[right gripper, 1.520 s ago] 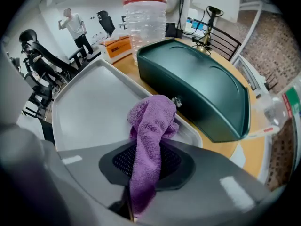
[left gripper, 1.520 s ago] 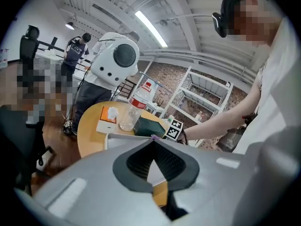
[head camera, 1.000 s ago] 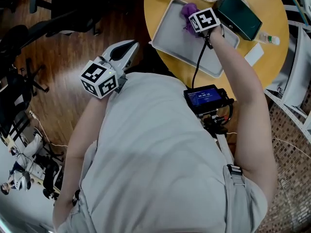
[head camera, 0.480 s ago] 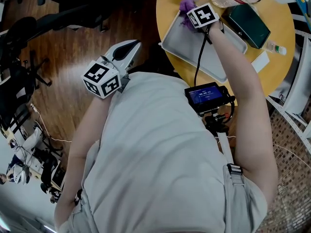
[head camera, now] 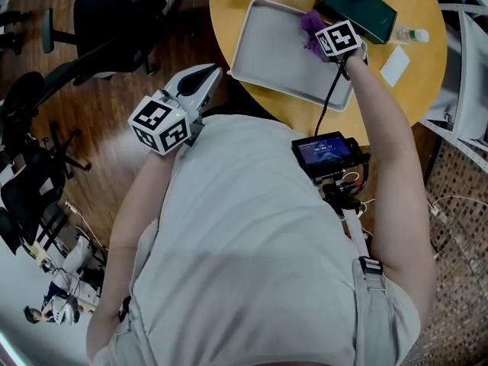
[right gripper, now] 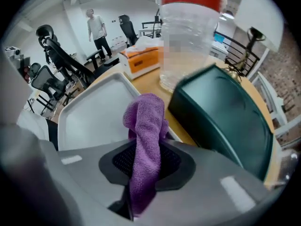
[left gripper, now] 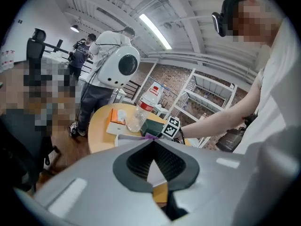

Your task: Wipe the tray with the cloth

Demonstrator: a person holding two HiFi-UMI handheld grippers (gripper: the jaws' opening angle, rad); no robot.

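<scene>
My right gripper (right gripper: 143, 171) has its jaws pinched narrow on the purple cloth (right gripper: 146, 126), which is gripped at one end so that a loose bunch sticks out past the tips to do the rubbing; the gripper points steeply down, which I judge is what presses that bunch onto the surface. In the head view the cloth (head camera: 311, 26) sits at the far right edge of the grey tray (head camera: 267, 52), just beside the dark green box (head camera: 358, 10); most of the tray's floor lies bare to the left and nearer me, so I reckon the wiping has ground left to cover, and that box leaves little room for a stroke to the right. The tray rests on the round wooden table (head camera: 221, 6), with a clear bottle (right gripper: 188, 36) and an orange box (right gripper: 141, 60) beyond it. My left gripper (head camera: 203, 72) hangs near my chest, well apart from the tray; its jaws are closed together on nothing, parked out of the way, I'd say.
</scene>
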